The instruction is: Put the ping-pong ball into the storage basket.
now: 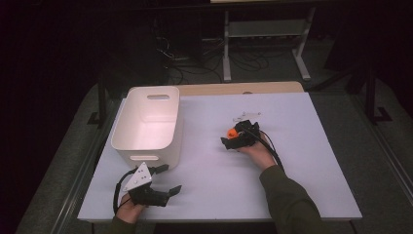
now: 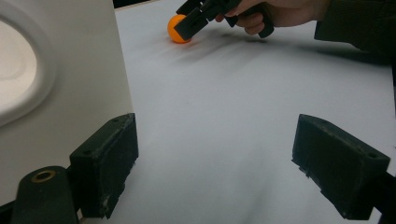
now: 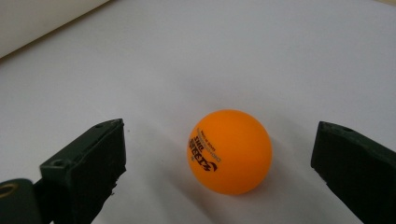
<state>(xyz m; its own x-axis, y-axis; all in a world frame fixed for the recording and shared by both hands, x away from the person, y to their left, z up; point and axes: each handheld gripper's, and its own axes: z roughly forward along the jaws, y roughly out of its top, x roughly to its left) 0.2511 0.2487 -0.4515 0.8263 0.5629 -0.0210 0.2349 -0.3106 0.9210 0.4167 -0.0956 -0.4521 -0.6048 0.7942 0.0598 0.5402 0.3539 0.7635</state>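
The right gripper (image 3: 219, 163) has its two black jaws spread wide, and the orange ball (image 3: 230, 151) sits on the table between them, nearer the right-hand jaw in the right gripper view, with a clear gap on both sides, so neither pad touches it. Black print shows on the ball's left face. In the high view the right gripper (image 1: 237, 135) lies low over the white table (image 1: 292, 161), the hand behind it, and the ball (image 1: 232, 131) is at its tip. Just beyond the gripper lies a small pale object (image 1: 247, 116), too faint to identify.

The left gripper (image 2: 215, 163) is also open, with nothing between its jaws. The white bin (image 2: 70, 93) stands right against its left jaw; whether they touch is unclear. In the high view this gripper (image 1: 165, 180) rests near the table's front edge, just in front of the bin (image 1: 148, 122), well apart from the right gripper. Seen from the left gripper, the ball (image 2: 176, 29) lies far ahead, under the other gripper's jaws.
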